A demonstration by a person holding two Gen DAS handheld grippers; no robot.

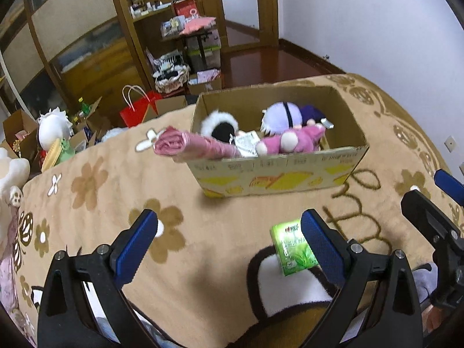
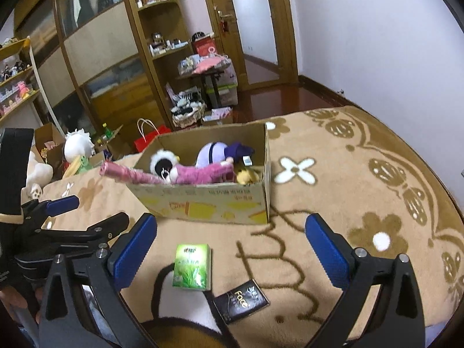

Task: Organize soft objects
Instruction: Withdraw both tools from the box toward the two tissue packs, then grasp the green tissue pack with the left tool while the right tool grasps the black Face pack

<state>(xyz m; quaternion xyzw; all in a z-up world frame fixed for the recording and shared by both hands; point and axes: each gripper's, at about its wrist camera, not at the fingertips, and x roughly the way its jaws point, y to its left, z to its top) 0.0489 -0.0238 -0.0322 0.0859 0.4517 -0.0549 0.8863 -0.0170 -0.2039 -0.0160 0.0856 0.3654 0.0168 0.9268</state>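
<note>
A cardboard box (image 1: 278, 178) stands on the tan floral blanket (image 1: 101, 203) and holds several plush toys: a pink one (image 1: 293, 142), a lilac-haired doll (image 1: 282, 116) and a black-and-white one (image 1: 221, 126). A pink folded roll (image 1: 185, 145) sticks out over its left edge. A green tissue pack (image 1: 293, 246) lies on the blanket beside my left gripper's (image 1: 230, 232) right finger. Both grippers are open and empty. In the right wrist view the box (image 2: 208, 203) is ahead, the green pack (image 2: 192, 266) lies near my right gripper's (image 2: 230, 232) left finger, and a small black packet (image 2: 242, 301) lies nearer.
The right gripper shows at the right edge of the left wrist view (image 1: 435, 223); the left gripper shows at the left of the right wrist view (image 2: 58, 220). Beyond the bed edge are a red bag (image 1: 139, 107), open boxes, a white plush (image 1: 53, 129) and wooden cabinets.
</note>
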